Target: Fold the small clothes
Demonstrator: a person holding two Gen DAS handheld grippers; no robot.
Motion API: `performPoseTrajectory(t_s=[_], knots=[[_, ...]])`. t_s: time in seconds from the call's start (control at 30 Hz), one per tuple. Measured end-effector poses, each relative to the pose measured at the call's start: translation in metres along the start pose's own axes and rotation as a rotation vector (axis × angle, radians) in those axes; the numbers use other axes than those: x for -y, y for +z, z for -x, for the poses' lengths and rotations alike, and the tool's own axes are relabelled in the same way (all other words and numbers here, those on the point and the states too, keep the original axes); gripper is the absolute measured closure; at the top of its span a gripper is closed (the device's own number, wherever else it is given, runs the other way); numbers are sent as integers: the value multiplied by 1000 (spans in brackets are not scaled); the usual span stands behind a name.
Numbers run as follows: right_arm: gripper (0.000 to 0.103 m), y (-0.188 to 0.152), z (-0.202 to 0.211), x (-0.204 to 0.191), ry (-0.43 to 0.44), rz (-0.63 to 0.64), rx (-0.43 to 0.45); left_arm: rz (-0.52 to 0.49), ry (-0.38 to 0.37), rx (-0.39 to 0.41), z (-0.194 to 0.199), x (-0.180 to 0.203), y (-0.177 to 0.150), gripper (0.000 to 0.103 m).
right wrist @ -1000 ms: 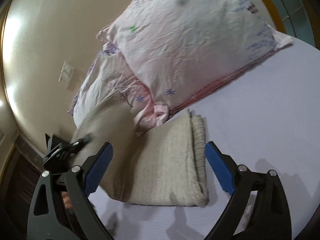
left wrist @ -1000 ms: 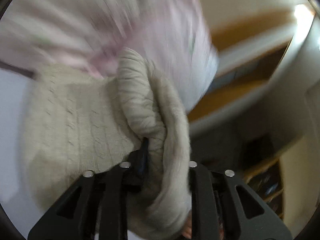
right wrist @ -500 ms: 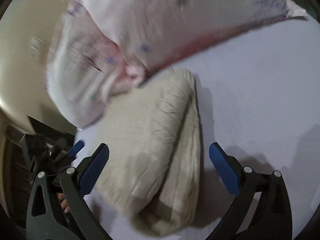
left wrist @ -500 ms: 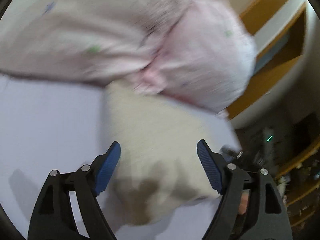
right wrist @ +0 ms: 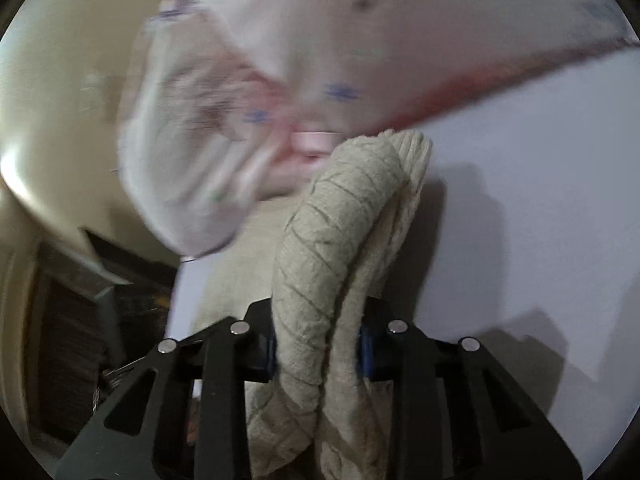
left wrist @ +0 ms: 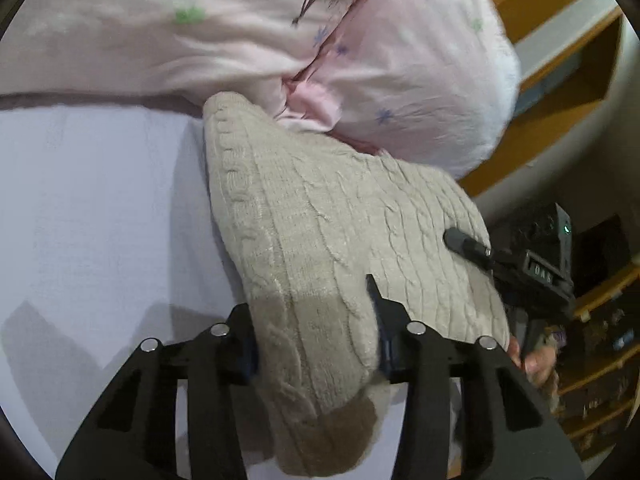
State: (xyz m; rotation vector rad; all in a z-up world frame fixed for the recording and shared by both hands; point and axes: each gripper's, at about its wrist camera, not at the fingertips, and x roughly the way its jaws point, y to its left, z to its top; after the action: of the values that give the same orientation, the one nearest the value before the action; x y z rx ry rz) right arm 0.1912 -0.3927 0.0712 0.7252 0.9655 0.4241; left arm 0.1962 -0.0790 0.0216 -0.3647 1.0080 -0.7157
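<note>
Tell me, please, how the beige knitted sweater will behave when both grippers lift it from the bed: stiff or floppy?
Probably floppy: the sweater already bends and bulges where the right gripper pinches it. It looks thick and cable-knitted, so likely not slippery in the left gripper. Unheld parts may sag toward the sheet.

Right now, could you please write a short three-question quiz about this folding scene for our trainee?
1. True or false: the left gripper is shut on the beige knit sweater.
2. What does the right gripper hold? A) the pink pillow B) the beige knit sweater C) nothing
3. Fill in: the sweater lies on a pale ____ sheet, its far end against the pink pillow.

Key: 1 true; 2 B; 3 lilac.
</note>
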Motion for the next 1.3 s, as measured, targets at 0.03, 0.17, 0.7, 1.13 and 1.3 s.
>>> performPoseTrajectory(t_s=[0.03,0.17,0.7,1.13,1.3], knots=[[74,-2,-6,-10,11,27,-12,-52,27,31,20,2,-4,59],[70,-7,-58,-37,-55,137,-86,-171,215,136,63,-8,-11,51],[94,-26,-58,-42,-342,148,62,-113,397,248,111,-29,-55,31],[2,-144,-28,-86,-658,324,61,-185,660,74,73,-6,-118,1],[2,-156,-65,-82,-703,328,-21,-161,689,36,58,-9,-119,1]])
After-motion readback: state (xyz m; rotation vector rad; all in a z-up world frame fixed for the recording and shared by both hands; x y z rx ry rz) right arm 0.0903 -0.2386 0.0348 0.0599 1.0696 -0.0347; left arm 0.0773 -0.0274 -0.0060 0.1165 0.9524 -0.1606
